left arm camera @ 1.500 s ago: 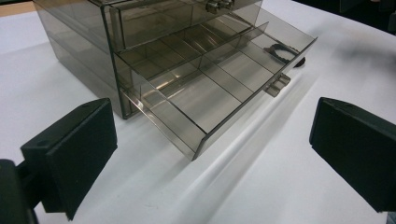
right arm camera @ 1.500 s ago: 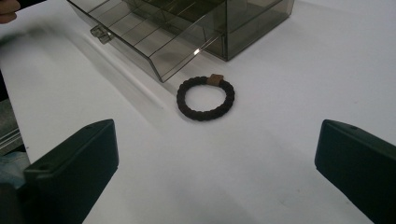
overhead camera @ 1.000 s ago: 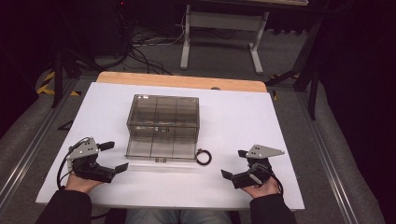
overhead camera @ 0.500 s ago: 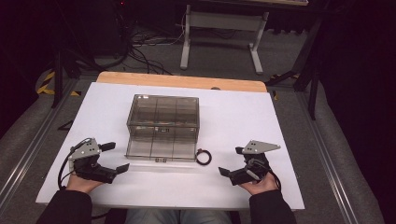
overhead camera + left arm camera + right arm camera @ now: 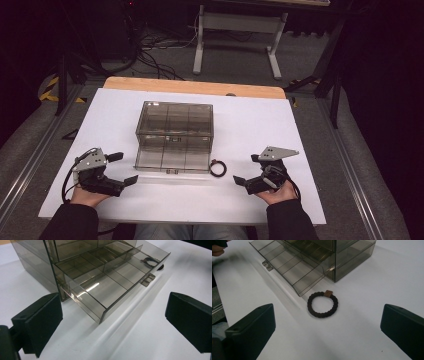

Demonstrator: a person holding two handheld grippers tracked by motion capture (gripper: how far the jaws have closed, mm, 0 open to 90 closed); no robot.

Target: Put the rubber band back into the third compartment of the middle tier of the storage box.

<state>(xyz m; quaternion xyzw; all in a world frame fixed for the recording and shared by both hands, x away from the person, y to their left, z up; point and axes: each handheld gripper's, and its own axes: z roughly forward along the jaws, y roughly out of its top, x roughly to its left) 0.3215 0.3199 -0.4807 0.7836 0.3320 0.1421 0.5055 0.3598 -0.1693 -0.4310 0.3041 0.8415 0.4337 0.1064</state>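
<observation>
A dark braided hair tie (image 5: 322, 304) lies flat on the white table (image 5: 300, 130), just beside the right front corner of the smoky plastic drawer box's (image 5: 175, 125) pulled-out bottom drawer (image 5: 105, 287). The right gripper (image 5: 252, 172) and left gripper (image 5: 122, 170) both gape wide, holding nothing

Just a white counter (image 5: 280, 130) with a wooden strip (image 5: 192, 87) along its far edge, plus cables (image 5: 160, 47) and a grey metal stand (image 5: 235, 30) on the floor behind it.
</observation>
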